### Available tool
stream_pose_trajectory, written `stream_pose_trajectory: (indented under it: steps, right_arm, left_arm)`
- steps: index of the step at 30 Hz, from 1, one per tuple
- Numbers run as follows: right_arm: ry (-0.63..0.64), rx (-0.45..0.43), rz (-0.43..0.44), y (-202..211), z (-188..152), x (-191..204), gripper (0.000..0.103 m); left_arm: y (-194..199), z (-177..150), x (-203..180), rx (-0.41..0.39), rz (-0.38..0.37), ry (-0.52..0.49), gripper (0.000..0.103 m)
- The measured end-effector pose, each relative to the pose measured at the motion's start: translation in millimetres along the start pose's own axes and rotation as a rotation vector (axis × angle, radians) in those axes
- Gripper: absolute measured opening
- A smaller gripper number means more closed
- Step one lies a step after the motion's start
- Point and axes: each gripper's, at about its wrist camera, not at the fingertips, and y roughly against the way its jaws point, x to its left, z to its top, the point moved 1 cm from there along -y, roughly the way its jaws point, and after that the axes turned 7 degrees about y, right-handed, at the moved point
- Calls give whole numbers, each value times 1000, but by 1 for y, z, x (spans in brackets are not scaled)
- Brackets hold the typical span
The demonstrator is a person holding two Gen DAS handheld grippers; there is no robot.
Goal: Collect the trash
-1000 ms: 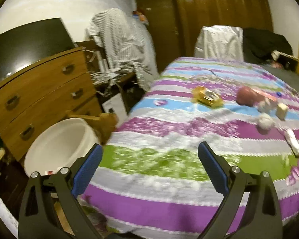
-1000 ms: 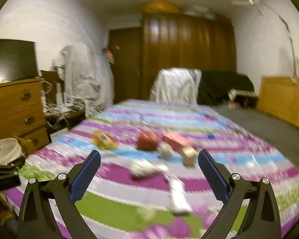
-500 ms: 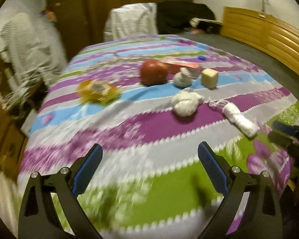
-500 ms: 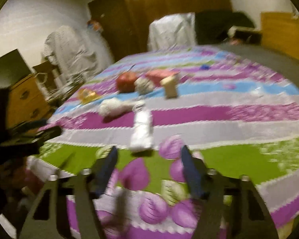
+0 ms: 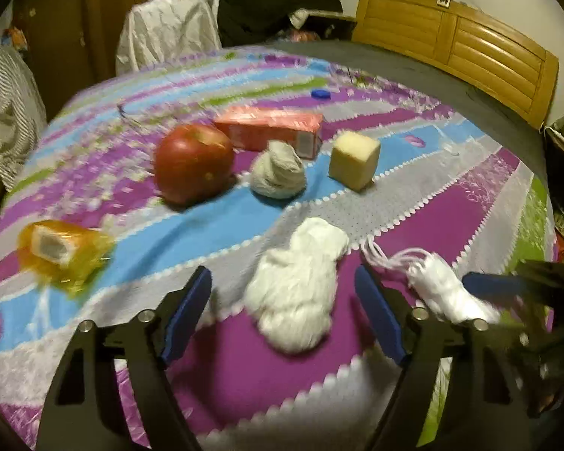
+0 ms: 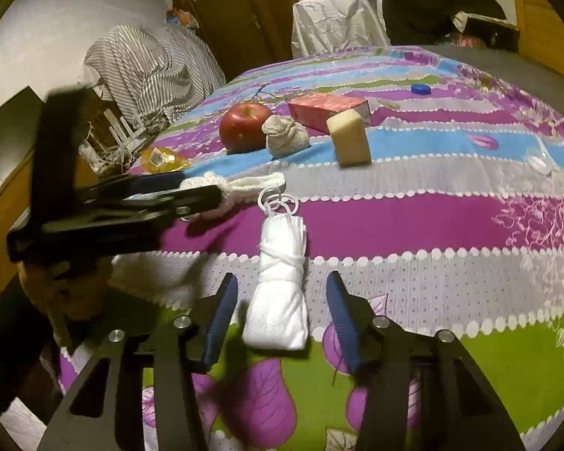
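Left gripper (image 5: 282, 315) jaws just closing, astride a white crumpled wad (image 5: 297, 289), perhaps cloth, pads not touching, right gripper (image 6: 282, 319) likewise closing around a rolled face mask (image 6: 280, 282), striped bedspread (image 6: 413, 225).

Warm, dim indoor light falls on the bedspread (image 5: 451, 210), leaving the room's edges dark. Both fisheye views bend strongly at the rim, with black corners. Motion blur smears the left view; the right view's apple (image 6: 245, 127) is sharper.

The yellow wrapper (image 5: 62, 255) was blurred, and the left gripper (image 6: 191, 191) hid part of the white knitted wad (image 6: 240, 188).
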Motion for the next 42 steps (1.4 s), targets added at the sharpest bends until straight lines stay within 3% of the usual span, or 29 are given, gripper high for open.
stream_pose_trajectory:
  steps: [2,3,9,13,17,21,26,28,30,32,33,37,41,42]
  right_arm:
    - [21,-2,-23,-1,0,1,33]
    - [24,-3,-17,-2,-1,2,29]
    - [40,-41,-4,8,-5,6,27]
    - [60,-54,34,26,-11,21,27]
    - [58,-47,67,35,-16,33,27]
    - [79,-32,67,35,-21,47,27]
    - [88,10,40,16,-30,54,28]
    - [112,8,24,17,-31,59,31]
    - [116,4,16,20,-29,58,43]
    - [118,-23,-3,29,-27,59,62]
    - [121,-30,-9,31,-24,58,64]
    - [137,-28,-30,36,-20,62,66]
    - [133,0,-30,30,-22,63,64]
    - [131,8,-28,28,-24,63,60]
  left_arm:
    - [-18,-2,-1,61,12,-1,44]
    - [-17,-3,-1,48,9,6,39]
    - [31,-23,32,-39,73,193,37]
    - [89,-67,53,-97,204,278,38]
    - [147,-119,80,-126,398,411,38]
    - [177,-149,94,-164,558,463,38]
    - [157,-165,111,-110,585,475,43]
    - [153,-170,111,-134,594,475,49]
    - [160,-174,113,-160,560,501,60]
    - [168,-175,115,-194,525,527,61]
    - [171,-175,115,-212,518,534,63]
    - [180,-175,117,-255,505,551,69]
    - [171,-175,115,-212,521,520,69]
    - [168,-176,113,-198,529,505,64]
